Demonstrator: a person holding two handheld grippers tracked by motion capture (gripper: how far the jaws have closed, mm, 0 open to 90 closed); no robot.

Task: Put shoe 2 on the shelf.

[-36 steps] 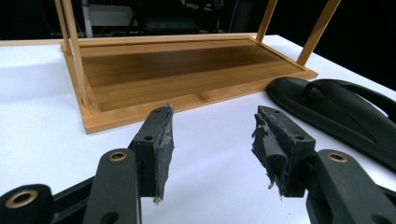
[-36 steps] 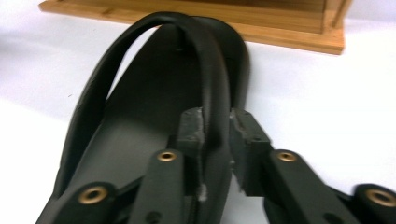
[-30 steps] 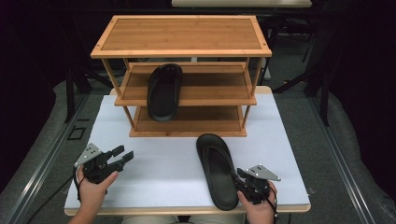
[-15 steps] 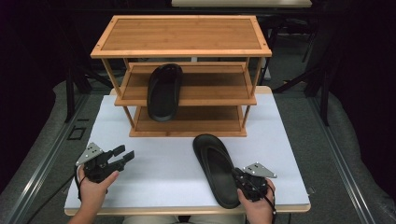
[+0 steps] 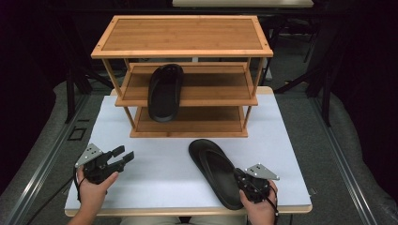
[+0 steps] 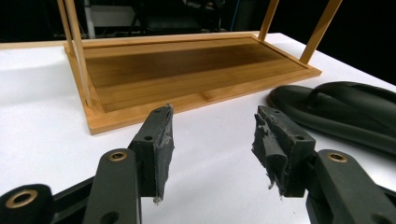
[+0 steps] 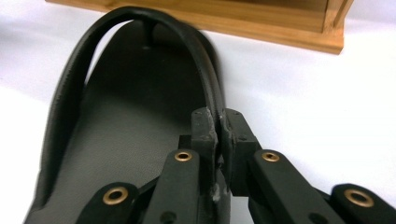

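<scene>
The jaws of the right gripper (image 7: 218, 122) were clamped together on the strap of the black flip-flop (image 5: 215, 170), pinching the strap's right branch near the sandal's edge, as the right gripper view showed. The jaws of the left gripper (image 6: 212, 140) stood wide apart with nothing between them, their worn pads (image 6: 164, 140) facing each other over bare tabletop.

In the high view the flip-flop lay flat on the white table (image 5: 155, 187), sole down and strap up, in front of the wooden shoe rack (image 5: 183, 51). Its long axis ran diagonally: the toe end pointed away from the person and toward the left, close to the rack's bottom shelf (image 5: 187, 123) but apart from it, and the heel end reached toward the near right edge of the table, beside the right hand (image 5: 259, 206). The right gripper (image 5: 248, 182) met the sandal at its right side near the heel half.

A second black flip-flop (image 5: 165, 92) rested on the rack's middle shelf (image 5: 211, 86), its long axis running front to back, and its near end overhung the shelf's front edge.

The left gripper (image 5: 123, 156) hung low over the table at the near left, held in the left hand (image 5: 94, 185), well apart from the sandal, with its jaws pointing right toward it.
</scene>
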